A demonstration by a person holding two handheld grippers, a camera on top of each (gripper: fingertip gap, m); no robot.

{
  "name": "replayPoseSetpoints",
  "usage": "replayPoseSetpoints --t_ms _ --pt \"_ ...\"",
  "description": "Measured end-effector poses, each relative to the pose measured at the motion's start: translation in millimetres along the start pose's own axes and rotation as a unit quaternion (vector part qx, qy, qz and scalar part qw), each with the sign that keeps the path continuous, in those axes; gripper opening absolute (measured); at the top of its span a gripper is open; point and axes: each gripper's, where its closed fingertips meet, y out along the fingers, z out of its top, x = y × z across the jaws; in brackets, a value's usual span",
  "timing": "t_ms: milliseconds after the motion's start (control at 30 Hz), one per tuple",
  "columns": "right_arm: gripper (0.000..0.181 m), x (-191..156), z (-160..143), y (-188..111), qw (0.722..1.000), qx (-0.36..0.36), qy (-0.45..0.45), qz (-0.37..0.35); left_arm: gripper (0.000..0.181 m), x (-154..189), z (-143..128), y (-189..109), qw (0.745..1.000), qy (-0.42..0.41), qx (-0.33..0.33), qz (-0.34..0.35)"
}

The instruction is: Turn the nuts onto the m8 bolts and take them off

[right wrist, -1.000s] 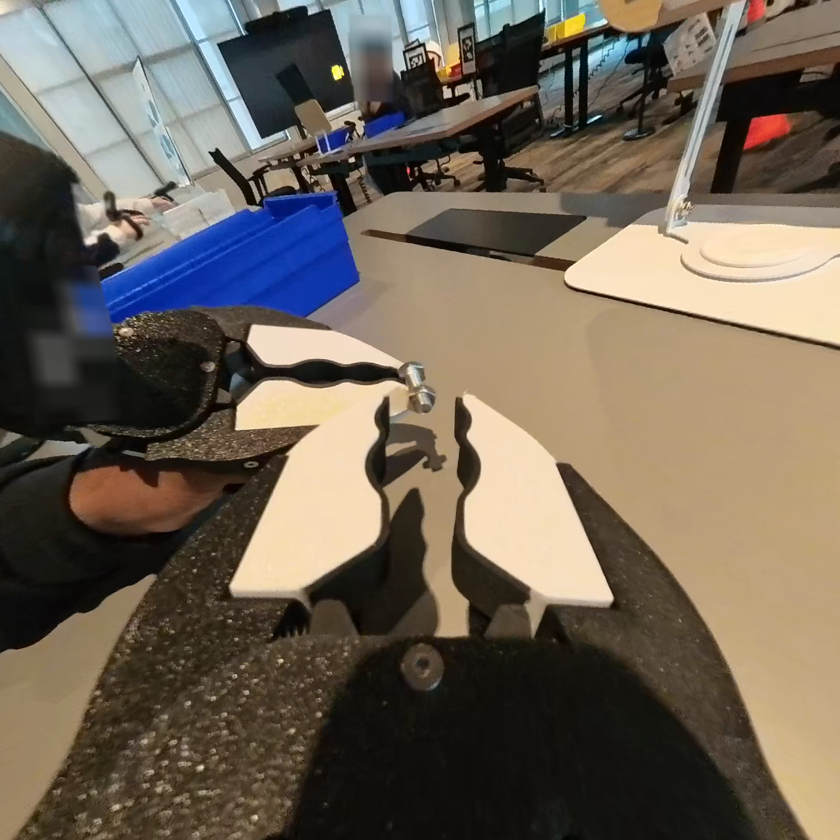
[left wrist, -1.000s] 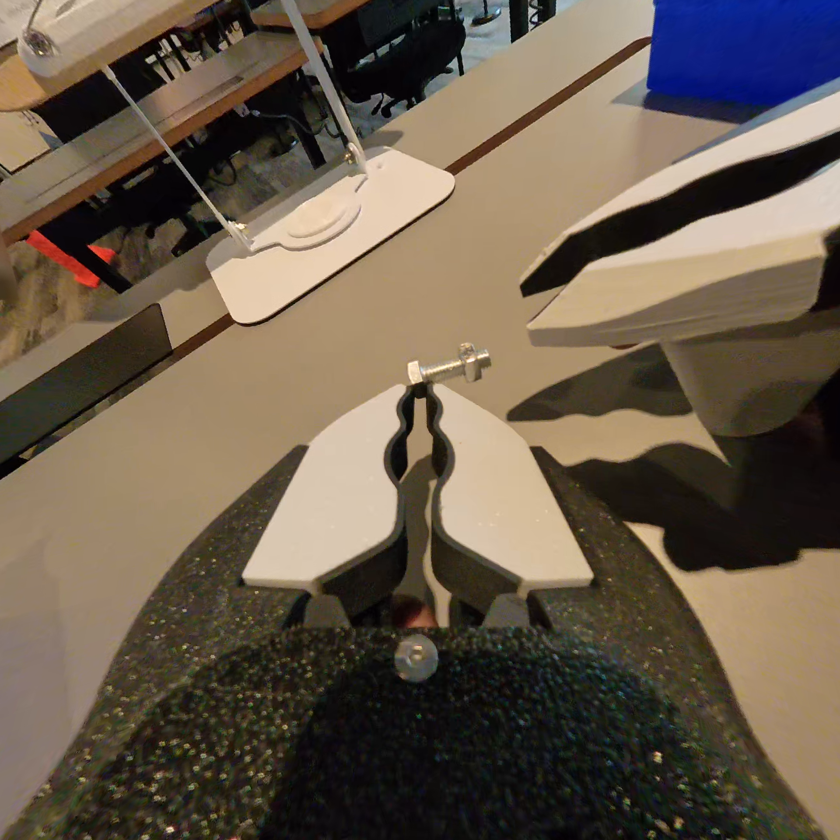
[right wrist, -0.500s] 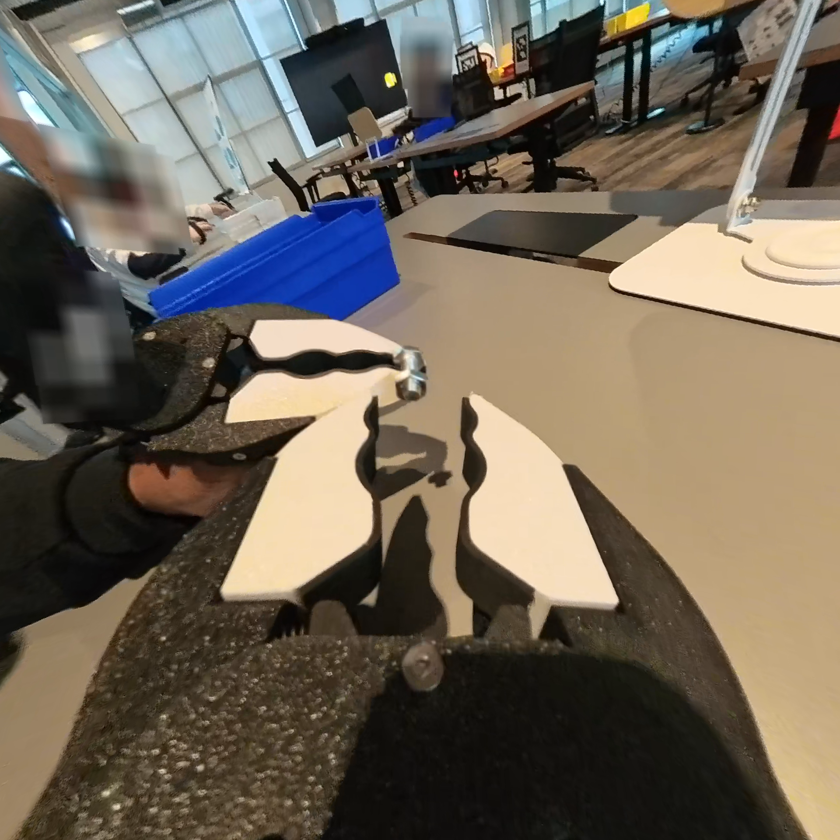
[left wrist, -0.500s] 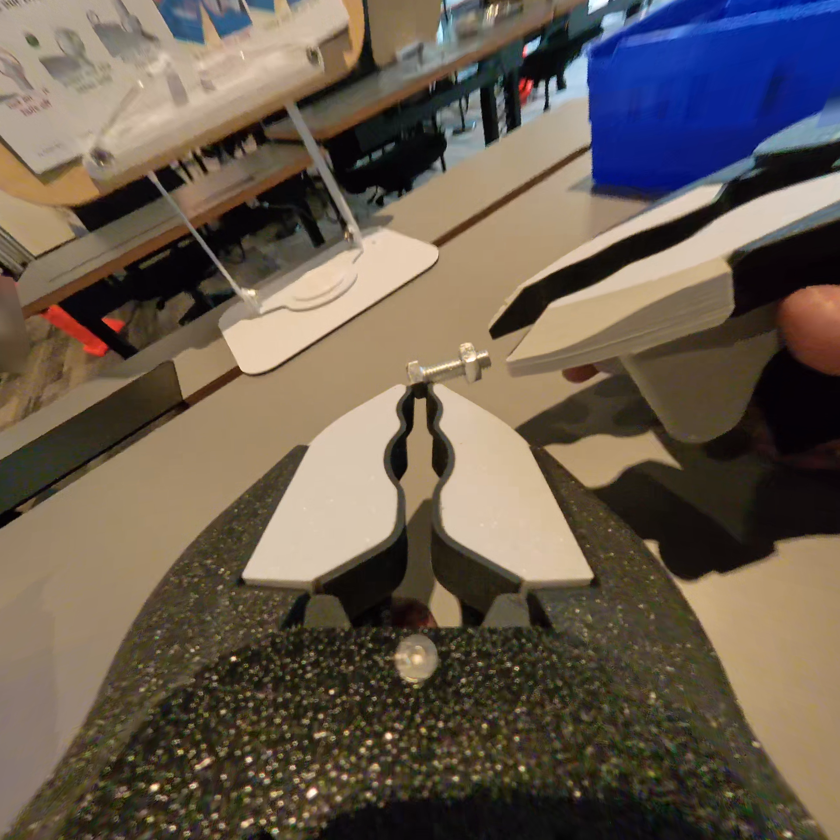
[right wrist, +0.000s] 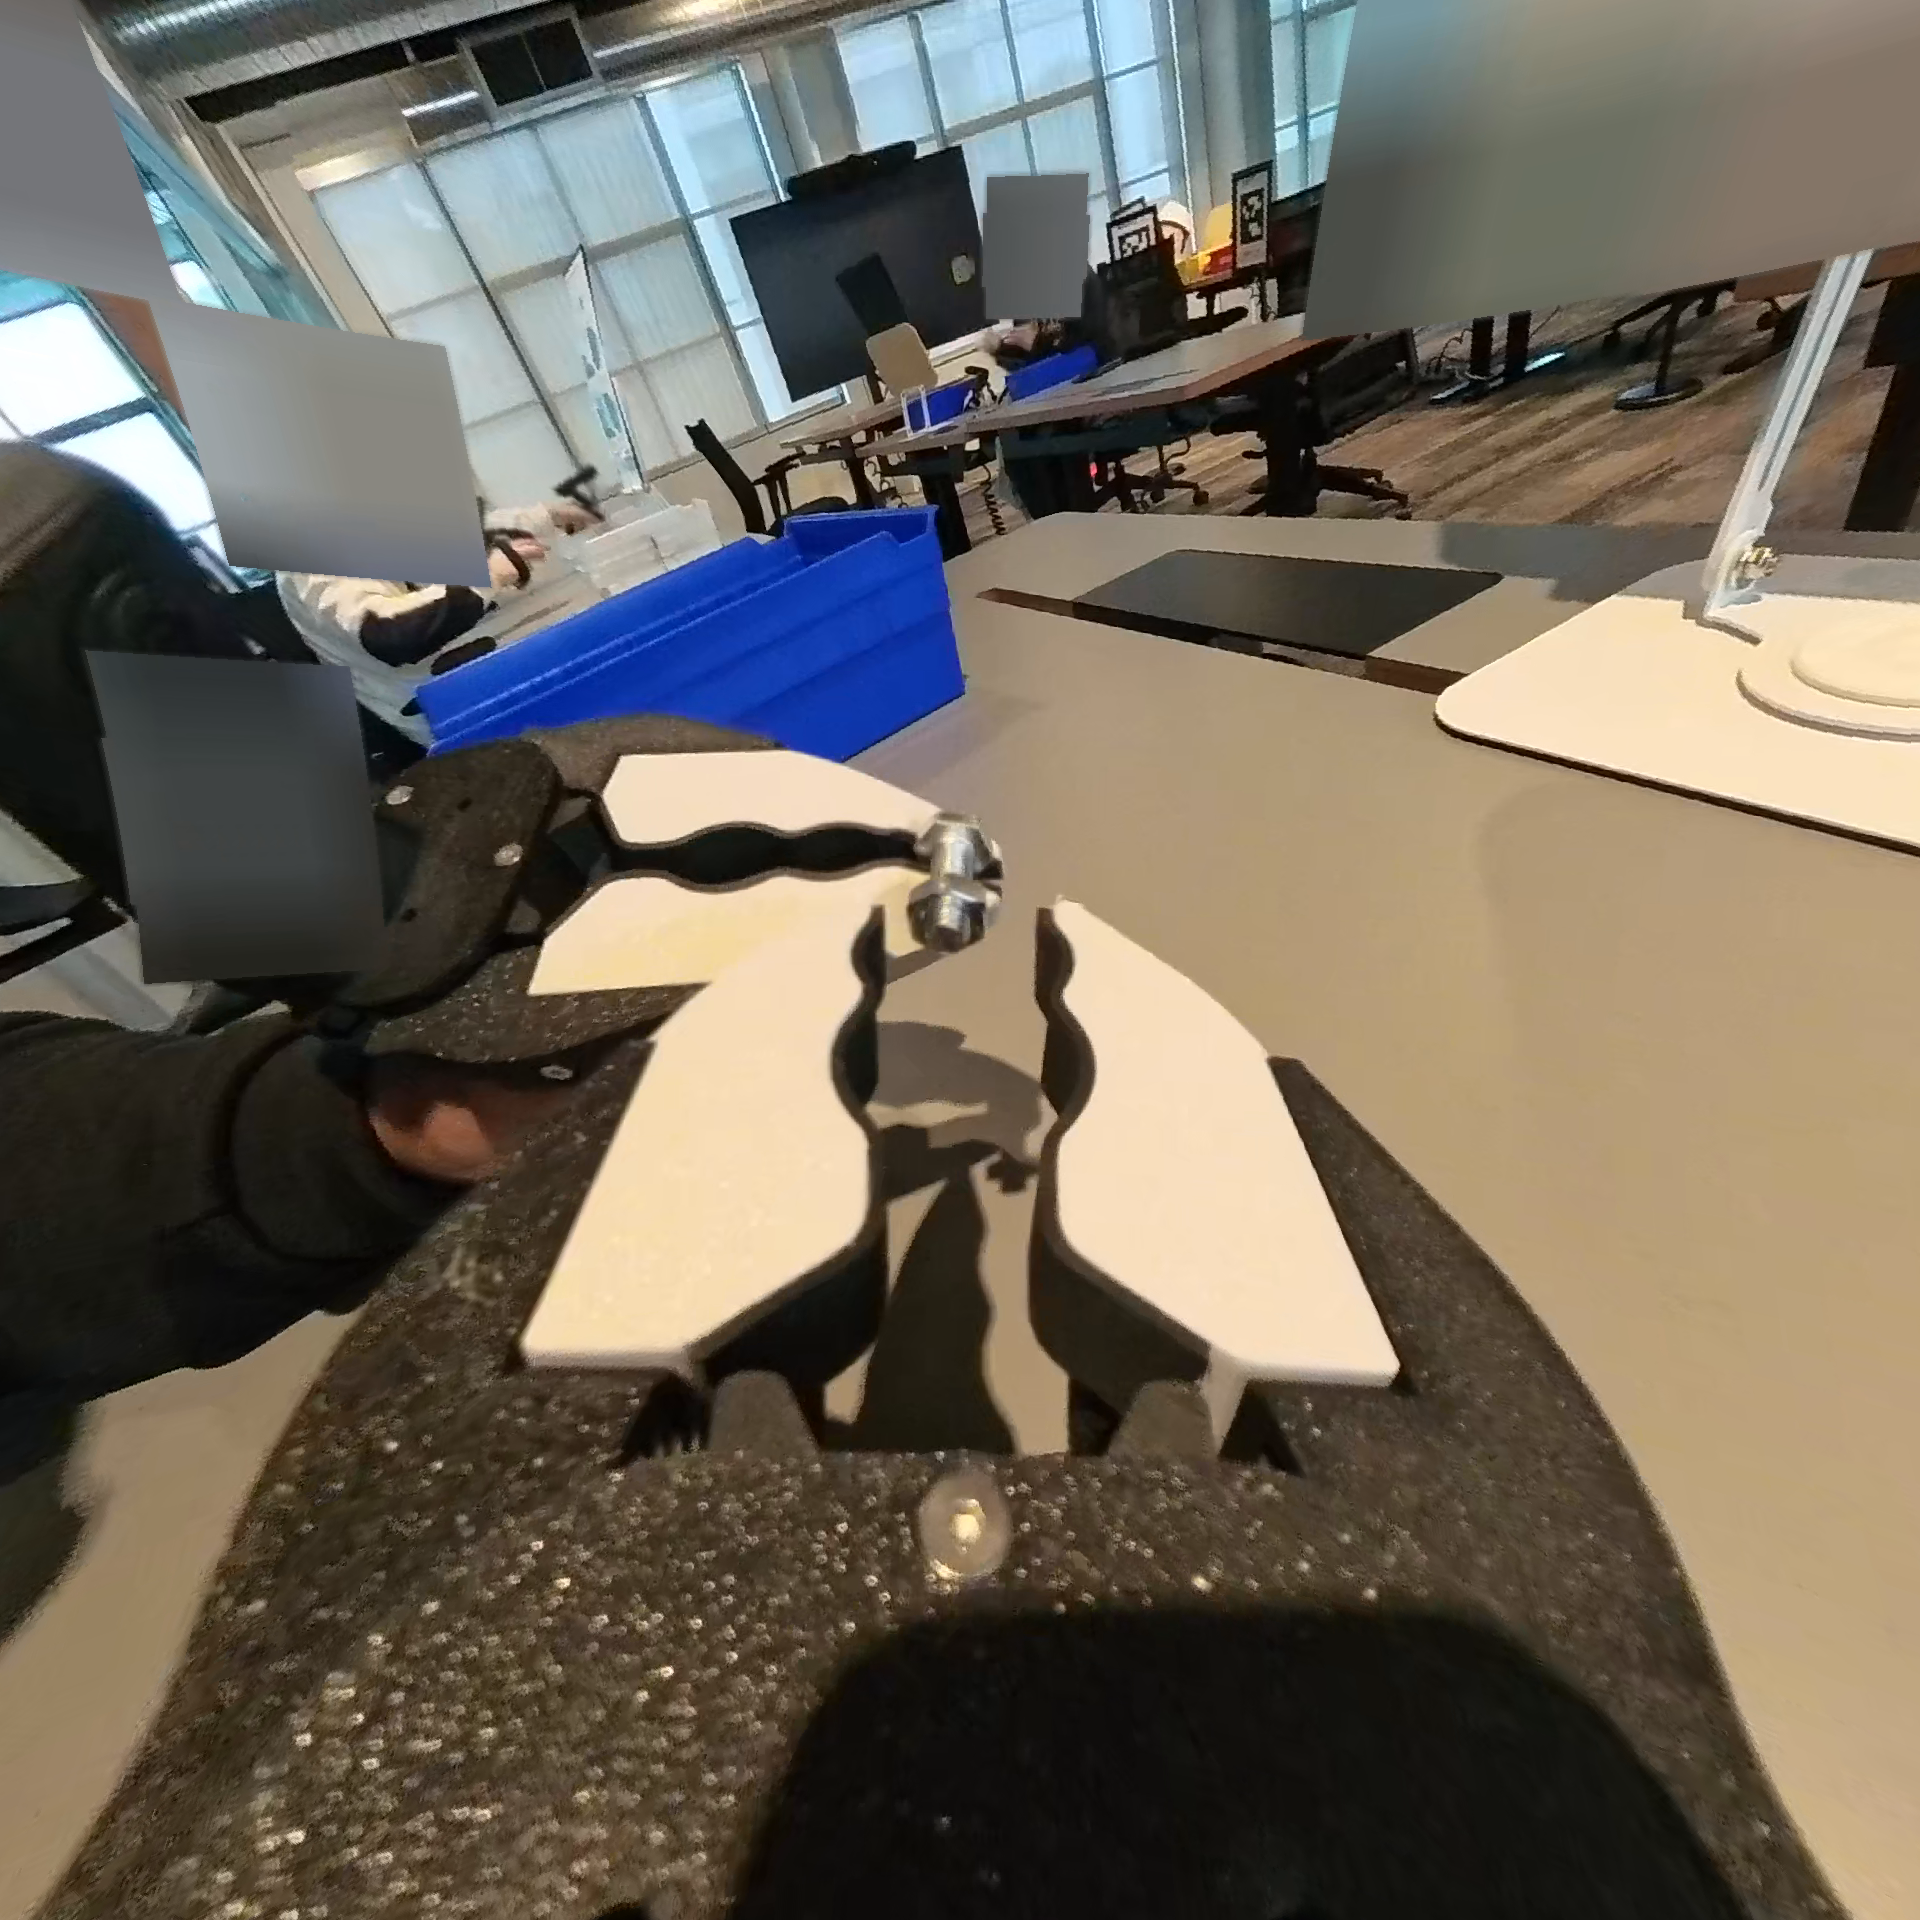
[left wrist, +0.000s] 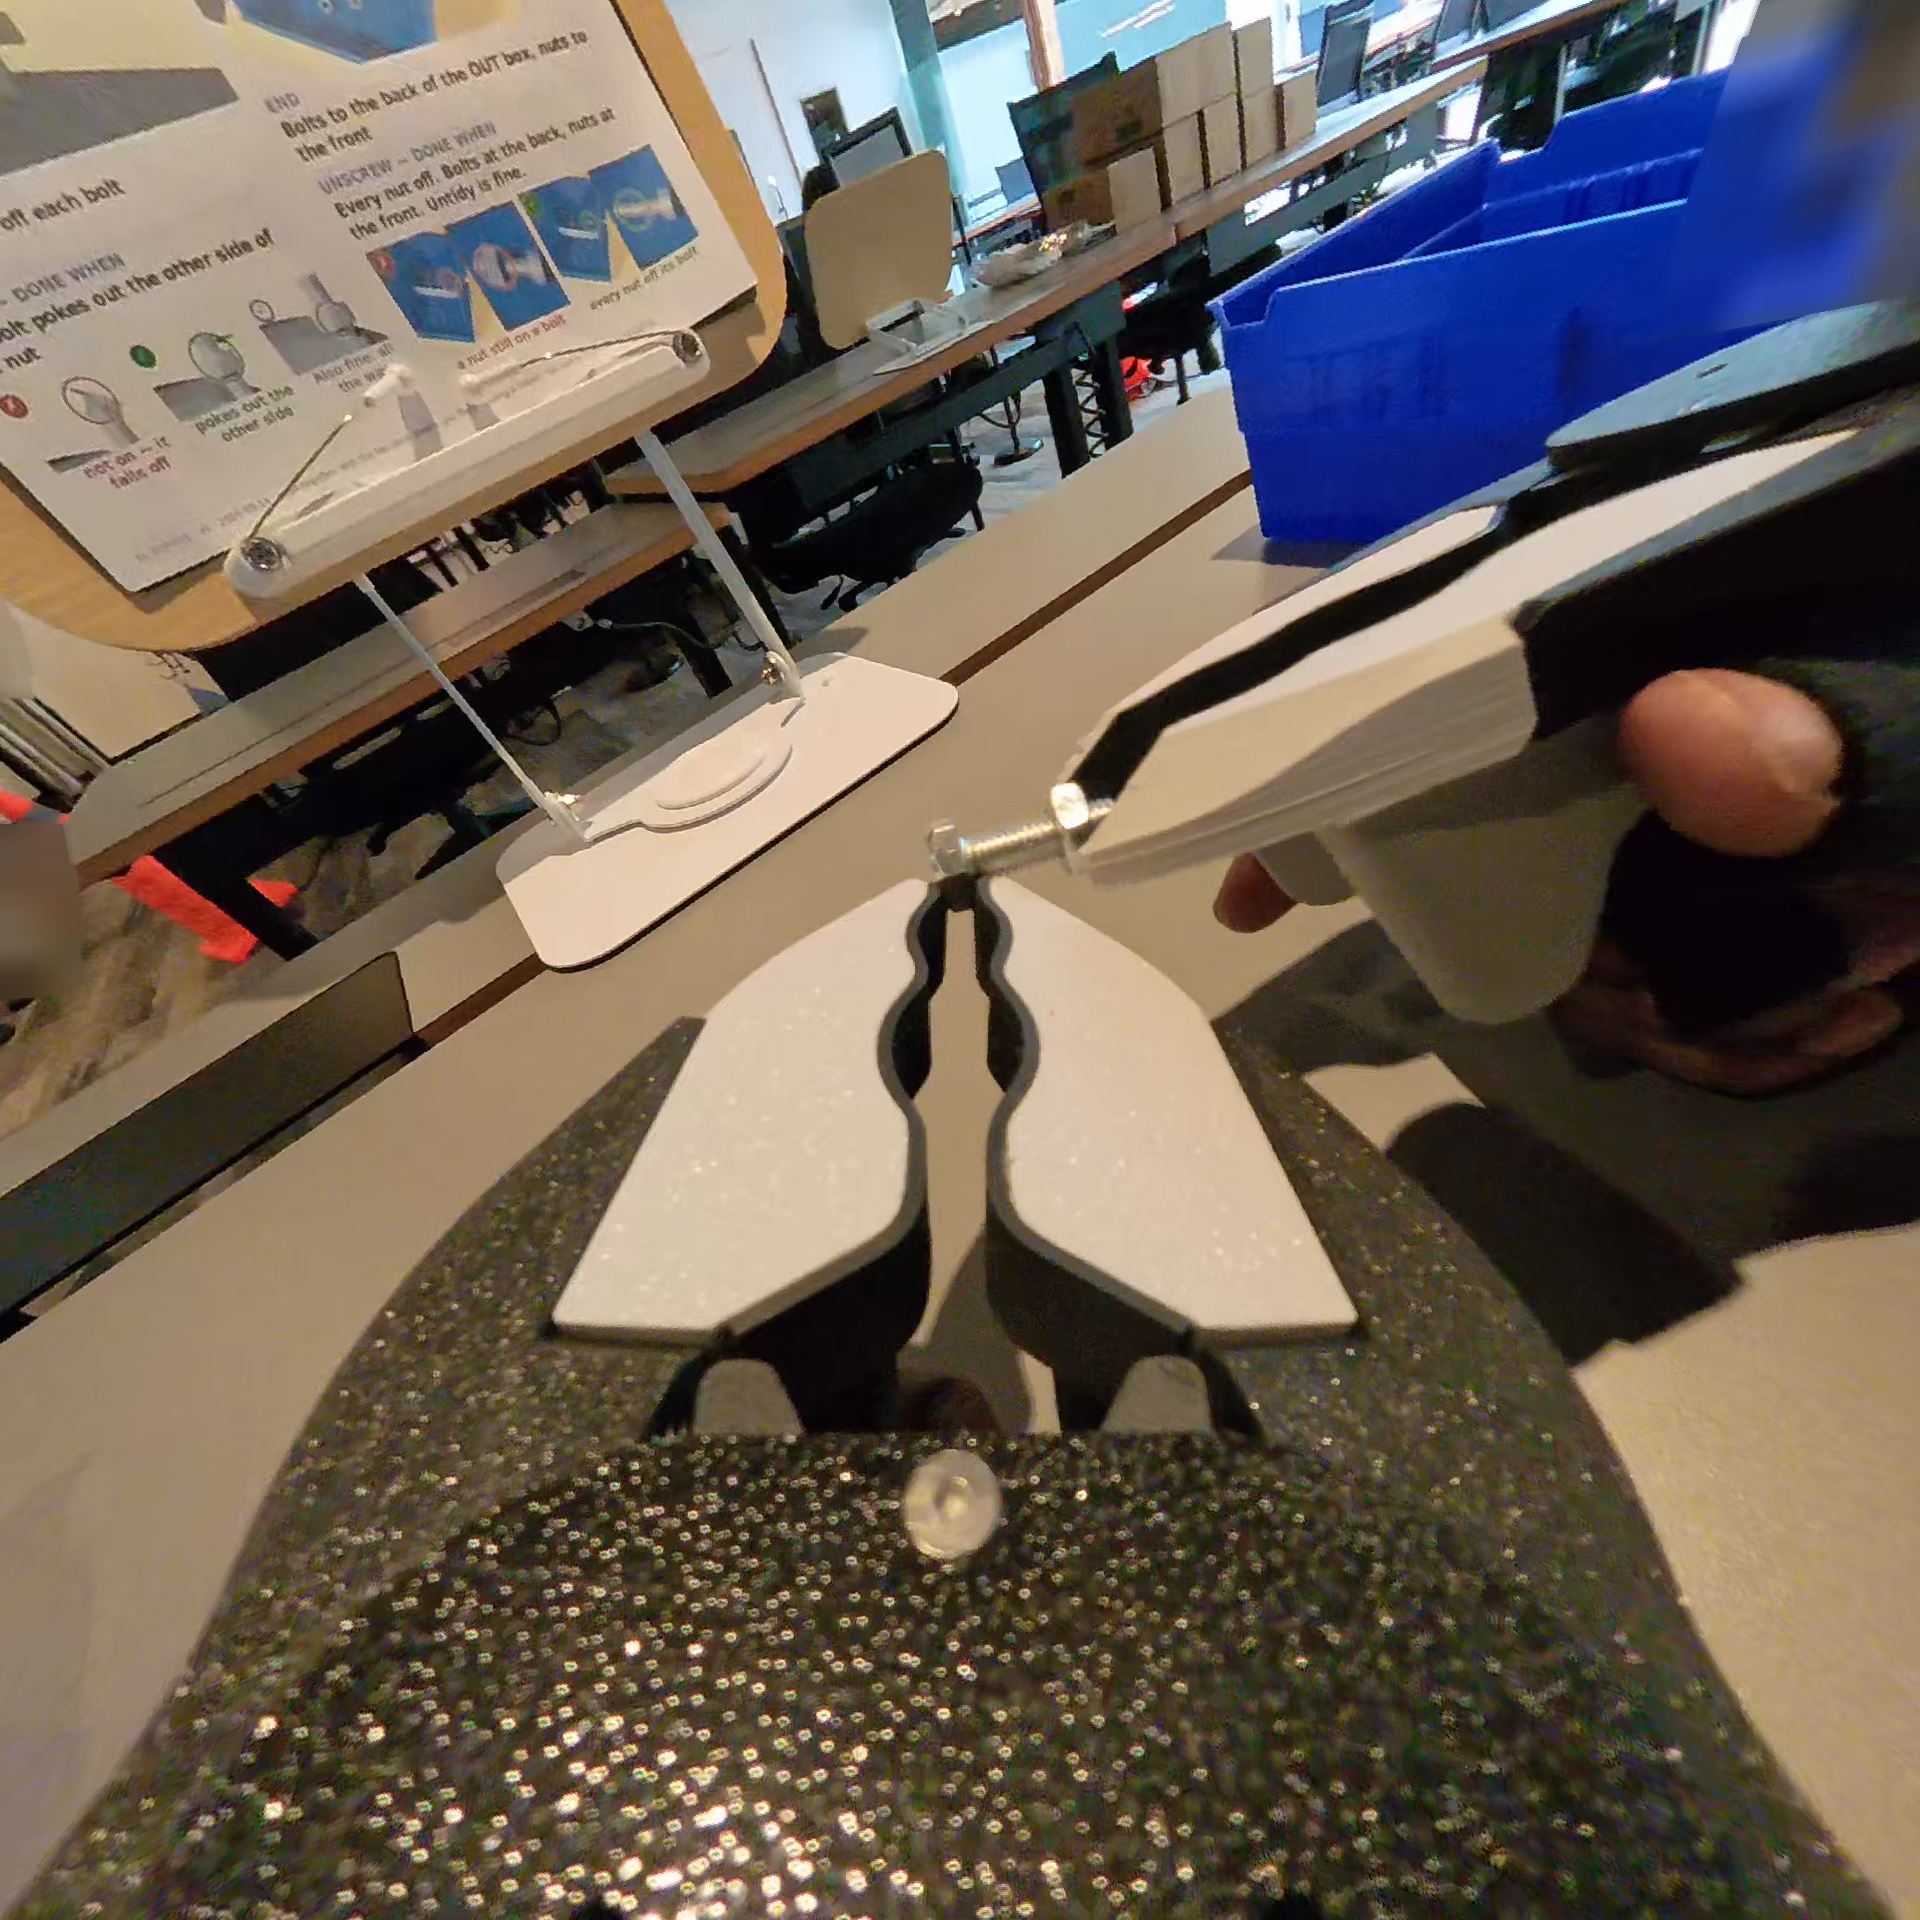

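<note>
Left gripper (left wrist: 961,902) clamped on bolt (left wrist: 1000,847) near its head, held above grey table (left wrist: 260,1299); right gripper (right wrist: 961,920) spread apart around nut (right wrist: 948,920) at shank's right end. Risk judged: off-centre closing, nut slipped or cross-threaded

The right gripper (right wrist: 961,940) has moved in from well apart. The nut (right wrist: 948,920) now sits between its spread fingertips, on the bolt (left wrist: 1003,844).
</note>
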Motion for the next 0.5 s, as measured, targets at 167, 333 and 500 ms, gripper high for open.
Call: replayPoseSetpoints --t_ms 167,333,500 --pt "0.014 -1.3 -0.9 -0.1 1.0 -0.003 -0.005 0.001 0.005 3.8 -0.6 0.8 1.0 0.004 -0.003 -0.012" --pt "0.014 -2.7 0.7 -3.8 1.0 0.0 -0.009 0.02 0.01 12.9 3.1 -2.8 0.995 -0.019 0.019 -0.096" --pt "0.014 -21.8 2.8 -14.2 0.993 0.004 -0.006 0.118 0.024 30.2 15.2 -27.0 0.955 -0.102 0.064 -0.272"
